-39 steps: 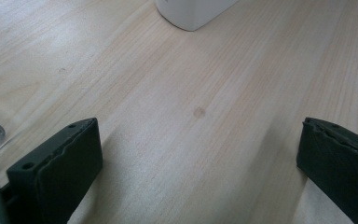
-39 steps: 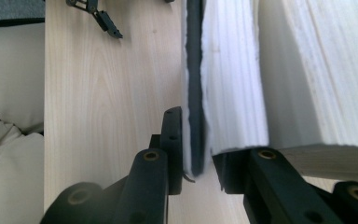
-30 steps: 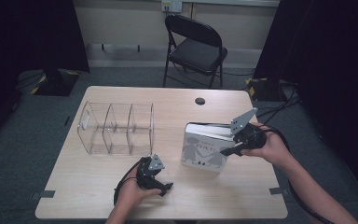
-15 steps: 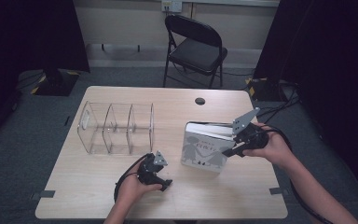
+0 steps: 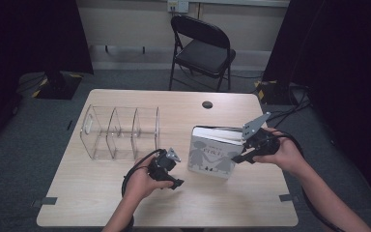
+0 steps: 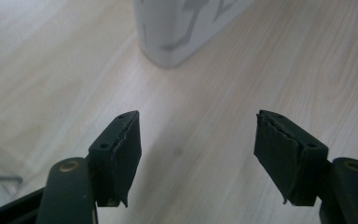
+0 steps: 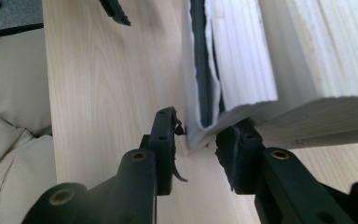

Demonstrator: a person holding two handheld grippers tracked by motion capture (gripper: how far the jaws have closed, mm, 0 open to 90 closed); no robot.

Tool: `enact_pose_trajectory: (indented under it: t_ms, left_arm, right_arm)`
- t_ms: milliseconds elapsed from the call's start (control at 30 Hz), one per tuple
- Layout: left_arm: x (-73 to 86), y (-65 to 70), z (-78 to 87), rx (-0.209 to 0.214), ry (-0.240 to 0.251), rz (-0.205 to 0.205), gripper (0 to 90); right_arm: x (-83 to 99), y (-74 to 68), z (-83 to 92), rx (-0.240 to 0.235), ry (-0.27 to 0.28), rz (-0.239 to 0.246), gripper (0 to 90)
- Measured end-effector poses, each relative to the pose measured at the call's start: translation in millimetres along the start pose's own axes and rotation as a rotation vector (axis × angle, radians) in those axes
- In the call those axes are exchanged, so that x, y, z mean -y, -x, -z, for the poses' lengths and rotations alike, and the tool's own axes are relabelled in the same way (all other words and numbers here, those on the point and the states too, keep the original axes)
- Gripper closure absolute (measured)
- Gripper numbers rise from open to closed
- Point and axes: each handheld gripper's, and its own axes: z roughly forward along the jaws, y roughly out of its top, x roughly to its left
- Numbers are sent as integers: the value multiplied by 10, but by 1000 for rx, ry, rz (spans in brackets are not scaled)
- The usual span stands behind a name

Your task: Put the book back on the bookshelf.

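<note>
A white book (image 5: 211, 157) with dark silhouette figures on its cover stands on its edge on the wooden table (image 5: 101, 203). My right gripper (image 5: 241, 155) is at the book's right end. In the right gripper view the cover's lower corner (image 7: 193, 133) sits between the jaws of my right gripper (image 7: 196, 133), which have just been opening slightly; the pads still touch it. My left gripper (image 5: 176, 183) hovers left of the book. In its own view my left gripper (image 6: 196, 135) is open, its jaws just closing on nothing, with the book's corner (image 6: 177, 28) ahead.
A clear plastic organizer (image 5: 121, 133) with three compartments stands on the left half of the table. A small black round cap (image 5: 207, 104) sits near the far edge. A folding chair (image 5: 203, 50) stands behind the table.
My left hand has lifted off the table and drifted toward the book. The right hand and the book have stayed where they were.
</note>
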Motion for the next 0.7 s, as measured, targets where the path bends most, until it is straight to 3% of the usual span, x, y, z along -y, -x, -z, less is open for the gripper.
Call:
enact_pose_trajectory:
  t_ms: [67, 167, 333, 400, 700]
  left_arm:
    - [-61, -7, 26, 16, 20, 21, 320]
    - [-152, -27, 64, 12, 26, 18, 317]
    - [-279, -58, 119, 12, 3, -29, 333]
    - [-318, -58, 137, 24, 20, -7, 333]
    - [-500, -102, 227, 8, 29, -22, 336]
  right_arm:
    - [2, 4, 0, 0, 0, -6, 678]
    - [6, 4, -3, -1, -1, -11, 673]
    - [13, 5, -3, -3, 0, -6, 669]
    - [15, 6, -6, -4, 2, -4, 659]
    - [28, 7, -39, -3, -10, -3, 618]
